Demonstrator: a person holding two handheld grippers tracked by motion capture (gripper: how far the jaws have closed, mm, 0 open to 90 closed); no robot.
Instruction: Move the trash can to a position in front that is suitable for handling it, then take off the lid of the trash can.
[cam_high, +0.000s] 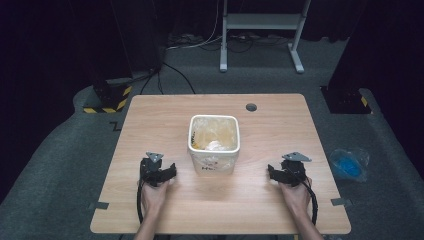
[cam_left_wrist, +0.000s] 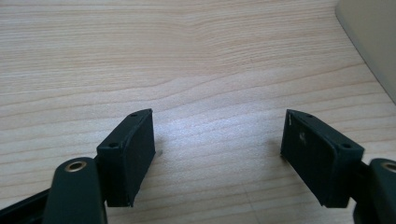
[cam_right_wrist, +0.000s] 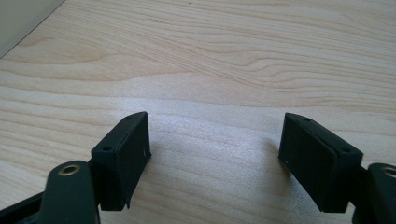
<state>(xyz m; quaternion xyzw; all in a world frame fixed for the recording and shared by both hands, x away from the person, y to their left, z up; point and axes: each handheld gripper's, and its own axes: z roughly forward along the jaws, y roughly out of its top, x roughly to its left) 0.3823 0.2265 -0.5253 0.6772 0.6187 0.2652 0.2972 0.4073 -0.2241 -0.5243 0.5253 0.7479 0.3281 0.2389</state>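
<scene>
Left tongs (cam_high: 167, 174) and right tongs (cam_high: 274, 172) — both spread, empty — rest on the light wooden table (cam_high: 270, 130) flanking the centre-frame square cream plastic tub (cam_high: 214, 156).

The high view looks forward and down from above the person's side, taking in the whole table (cam_high: 220, 200) and the floor beyond. The left gripper view sits low and close over the wood (cam_left_wrist: 187, 70), with the tub (cam_left_wrist: 373, 42) at its right edge. The right gripper view is equally near; the pale corner at its upper left is probably the same tub (cam_right_wrist: 23, 16). All three share the tabletop.
</scene>
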